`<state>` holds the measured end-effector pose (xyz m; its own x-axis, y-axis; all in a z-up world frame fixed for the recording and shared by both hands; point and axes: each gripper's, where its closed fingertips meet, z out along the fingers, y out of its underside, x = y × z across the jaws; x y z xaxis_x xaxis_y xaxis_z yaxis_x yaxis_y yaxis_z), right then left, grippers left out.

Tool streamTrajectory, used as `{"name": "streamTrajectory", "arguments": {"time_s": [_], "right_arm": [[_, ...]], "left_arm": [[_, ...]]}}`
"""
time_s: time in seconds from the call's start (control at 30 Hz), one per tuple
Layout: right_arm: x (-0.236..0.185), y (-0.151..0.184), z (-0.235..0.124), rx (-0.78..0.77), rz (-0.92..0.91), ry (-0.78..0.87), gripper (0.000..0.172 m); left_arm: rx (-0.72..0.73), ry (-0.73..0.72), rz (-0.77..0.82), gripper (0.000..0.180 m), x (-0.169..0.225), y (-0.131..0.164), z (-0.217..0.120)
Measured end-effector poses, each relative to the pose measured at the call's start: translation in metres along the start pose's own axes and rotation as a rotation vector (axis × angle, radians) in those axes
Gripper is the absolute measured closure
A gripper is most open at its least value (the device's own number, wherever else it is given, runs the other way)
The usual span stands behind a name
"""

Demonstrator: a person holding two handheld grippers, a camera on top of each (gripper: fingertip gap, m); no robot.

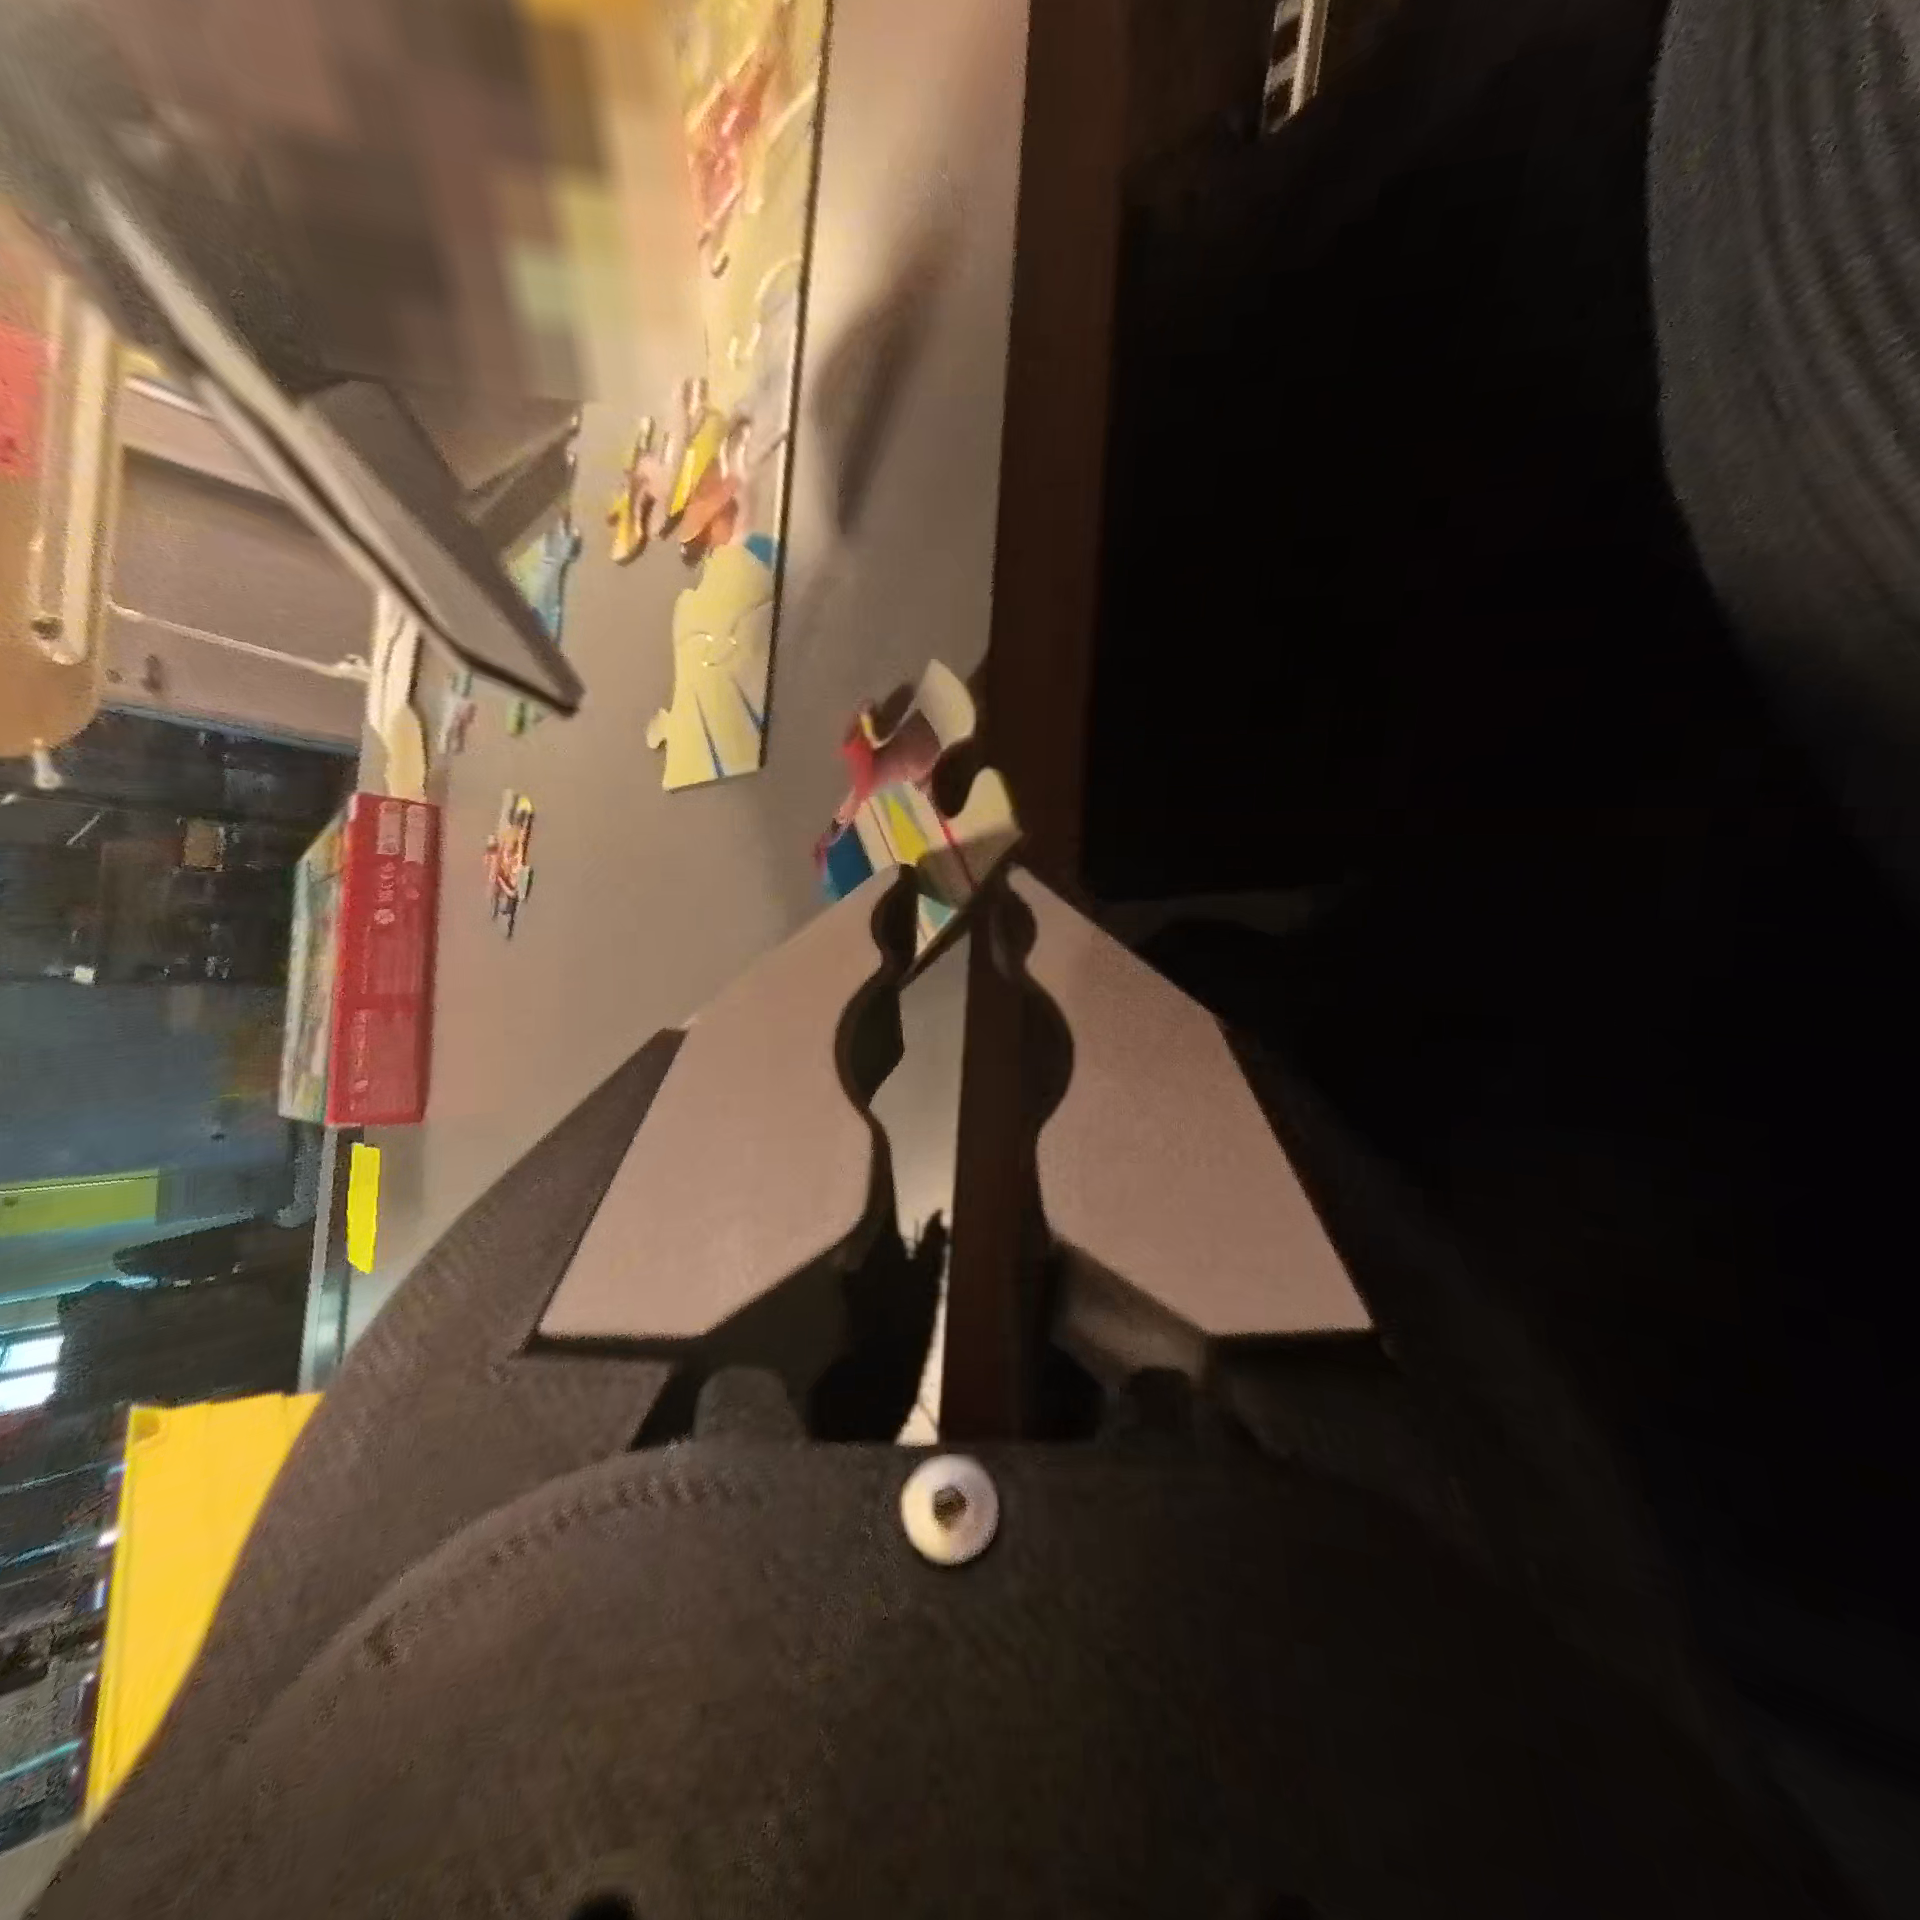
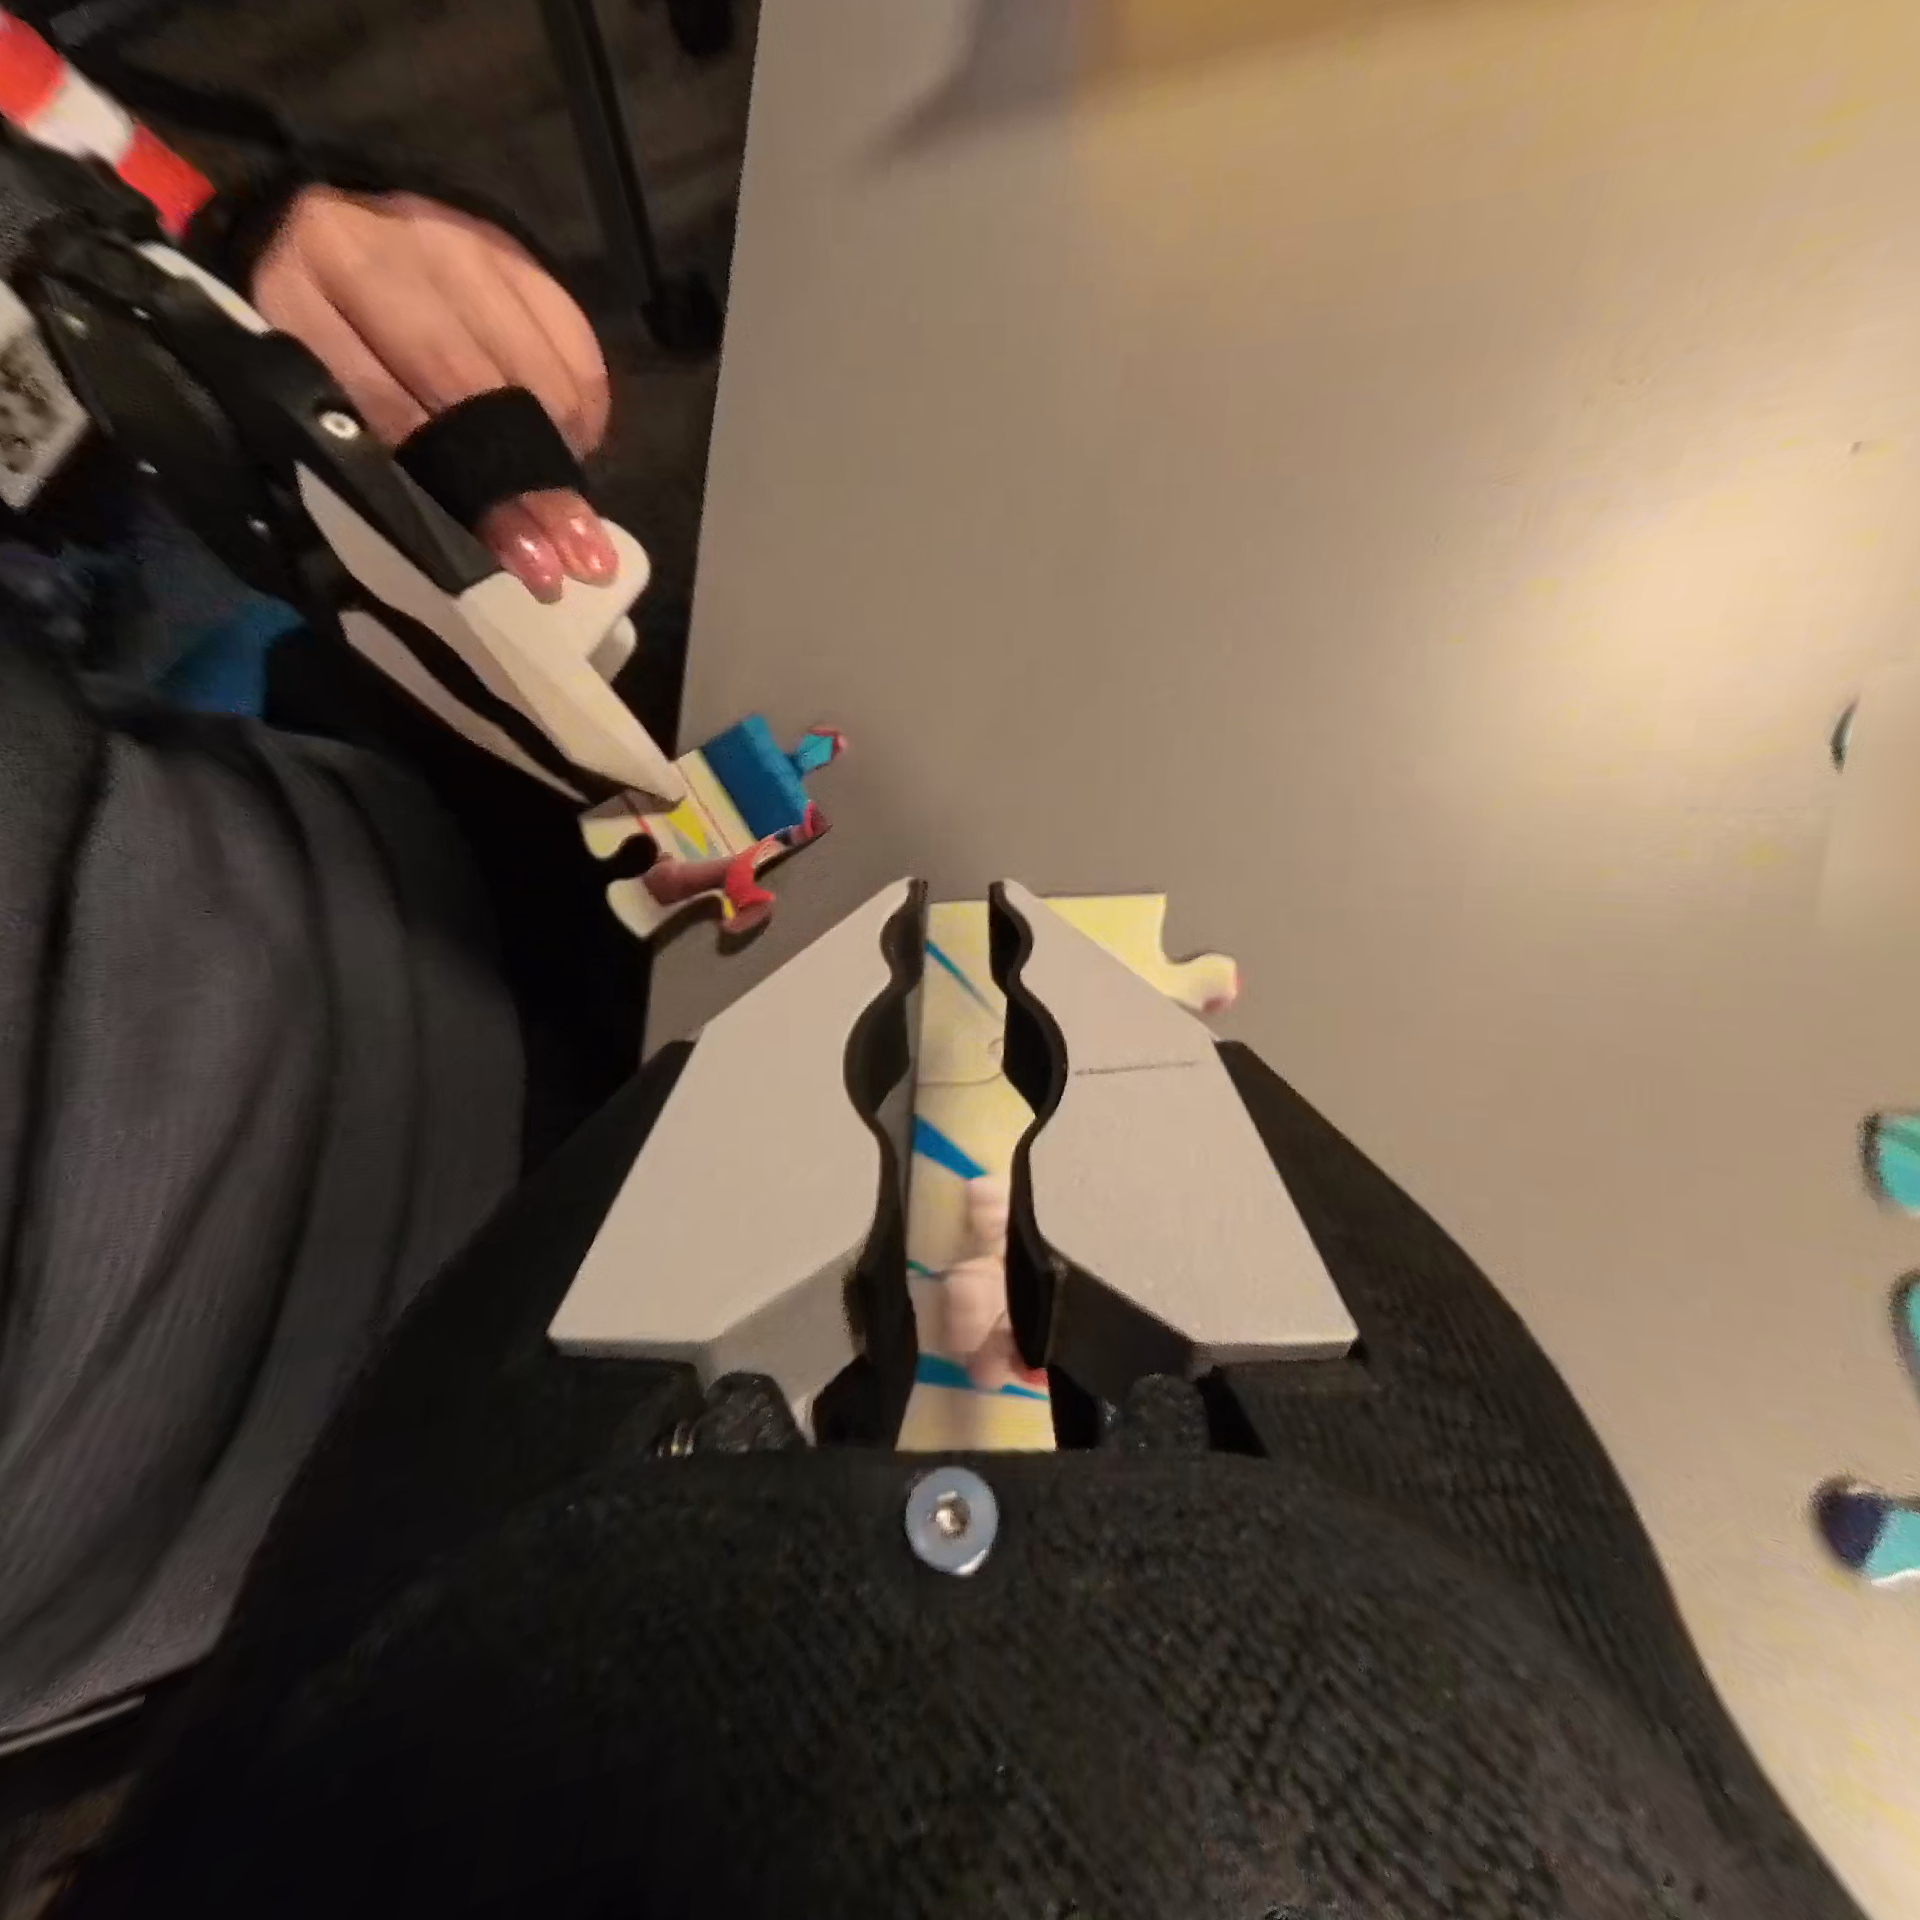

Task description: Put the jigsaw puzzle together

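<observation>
My left gripper (image 1: 954, 896) is shut on a colourful puzzle piece (image 1: 914, 790) that overhangs the edge of the grey table (image 1: 665, 997). The right wrist view shows the same grasp: the left gripper's (image 2: 634, 792) white fingertips pinch the piece (image 2: 727, 821) at its near end. My right gripper (image 2: 956, 896) hovers over a joined yellow puzzle section (image 2: 961, 1049) lying flat on the table (image 2: 1195, 520). Its fingers stand close together with only a narrow slit, through which the yellow section shows. The section also shows in the left wrist view (image 1: 717, 665).
A red box (image 1: 384, 956) stands on the table, with loose pieces (image 1: 509, 862) near it. More loose pieces (image 2: 1896, 1164) lie at the right. A person's hand (image 2: 436, 322) and dark clothing (image 2: 208, 1091) are beyond the table edge. A yellow object (image 1: 177, 1610) is at lower left. The tips of one gripper are about 11 cm away from the tips of the other. The joined yellow puzzle section (image 2: 961, 1049) sits 5 cm or so from the ends of my right fingers.
</observation>
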<state>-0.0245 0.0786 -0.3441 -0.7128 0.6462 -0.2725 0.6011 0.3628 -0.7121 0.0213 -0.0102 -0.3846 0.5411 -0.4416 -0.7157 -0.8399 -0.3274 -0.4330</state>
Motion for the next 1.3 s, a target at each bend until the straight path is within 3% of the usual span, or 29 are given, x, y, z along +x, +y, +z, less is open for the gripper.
{"name": "streamTrajectory", "arguments": {"time_s": [0.1,0.2,0.37,0.5,0.6,0.7,0.87,0.9,0.97,1.07,1.13,1.2,1.3], "right_arm": [[-0.010,0.004,-0.007,0.068,0.104,-0.066,0.162],[-0.022,-0.006,-0.010,0.166,0.223,-0.193,0.162],[-0.027,-0.034,-0.023,0.282,0.505,-0.478,0.156],[-0.009,-0.030,-0.019,0.223,0.581,-0.486,0.134],[-0.012,-0.034,-0.023,0.208,0.611,-0.586,0.143],[-0.002,-0.032,-0.028,0.207,0.615,-0.594,0.160],[0.022,-0.025,-0.028,0.187,0.664,-0.506,0.128],[0.016,-0.026,-0.031,0.177,0.673,-0.563,0.132],[0.006,-0.027,-0.036,0.152,0.651,-0.656,0.165],[0.017,-0.030,-0.038,0.191,0.623,-0.617,0.172],[0.040,-0.033,-0.040,0.267,0.630,-0.506,0.172],[0.067,-0.028,-0.038,0.315,0.649,-0.362,0.172],[0.074,-0.017,-0.030,0.285,0.654,-0.295,0.172]], "left_arm": [[0.041,-0.153,0.018,0.179,-0.025,-0.003,-0.011],[0.100,-0.302,0.064,0.180,-0.061,-0.014,-0.024],[0.097,-0.395,0.340,0.180,-0.086,-0.024,-0.010],[0.153,-0.387,0.468,0.180,-0.091,-0.031,0.007],[0.181,-0.374,0.545,0.180,-0.093,-0.033,0.018],[0.226,-0.387,0.523,0.180,-0.101,-0.037,0.022],[0.230,-0.448,0.531,0.180,-0.120,-0.039,0.028],[0.234,-0.440,0.542,0.180,-0.120,-0.040,0.030],[0.240,-0.428,0.572,0.180,-0.119,-0.040,0.036],[0.248,-0.388,0.494,0.173,-0.119,-0.030,0.046],[0.247,-0.331,0.315,0.165,-0.119,-0.016,0.052],[0.290,-0.217,0.108,0.170,-0.111,-0.010,0.053],[0.312,-0.073,-0.068,0.174,-0.100,-0.010,0.051]]}}
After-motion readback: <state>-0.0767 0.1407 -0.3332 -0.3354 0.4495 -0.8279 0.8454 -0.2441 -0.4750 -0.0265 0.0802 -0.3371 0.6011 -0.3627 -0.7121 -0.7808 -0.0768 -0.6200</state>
